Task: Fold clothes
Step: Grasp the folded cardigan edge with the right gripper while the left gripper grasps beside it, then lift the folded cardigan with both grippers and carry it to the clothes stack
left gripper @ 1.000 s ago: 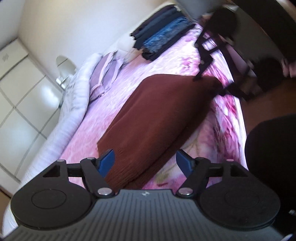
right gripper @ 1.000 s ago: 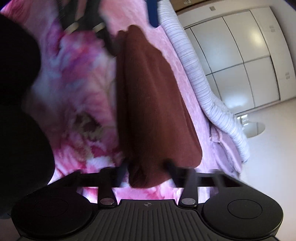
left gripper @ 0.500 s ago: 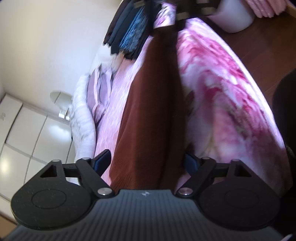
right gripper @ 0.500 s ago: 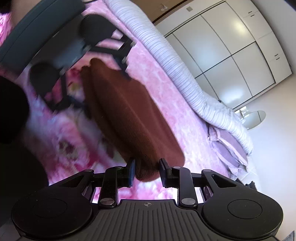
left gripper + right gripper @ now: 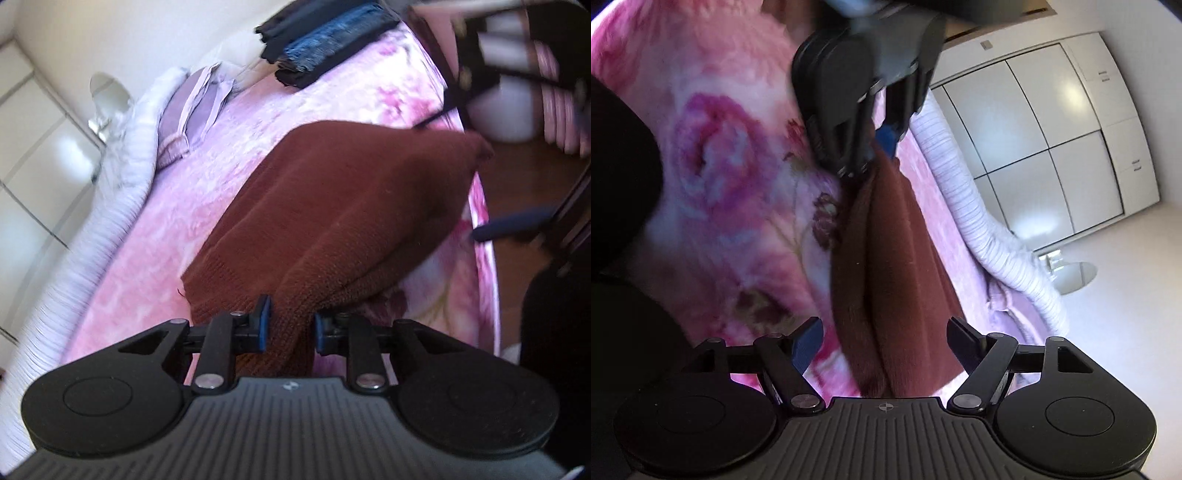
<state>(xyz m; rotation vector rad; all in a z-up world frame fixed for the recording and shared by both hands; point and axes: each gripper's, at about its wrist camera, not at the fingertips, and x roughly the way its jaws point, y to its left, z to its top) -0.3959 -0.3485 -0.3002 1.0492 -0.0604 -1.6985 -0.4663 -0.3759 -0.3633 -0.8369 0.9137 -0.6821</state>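
A brown knitted garment (image 5: 332, 206) lies folded on a pink flowered bedspread (image 5: 155, 236). My left gripper (image 5: 290, 325) is shut on the near edge of the garment, with a fold of knit pinched between the blue pads. In the right wrist view the same garment (image 5: 897, 266) runs away from me as a long strip. My right gripper (image 5: 884, 338) is open, its fingers spread on either side of the garment's end. The left gripper (image 5: 882, 147) shows at the far end of the strip, holding it.
A stack of dark and blue folded clothes (image 5: 325, 48) sits at the far end of the bed. Lilac pillows (image 5: 192, 110) and a rolled striped quilt (image 5: 110, 192) line the far side. White wardrobe doors (image 5: 1045, 147) stand behind. Wooden floor (image 5: 524, 184) lies beyond the bed edge.
My left gripper has closed on the garment's edge; it was open before. My right gripper has opened and let go of the other end. Both views have swung.
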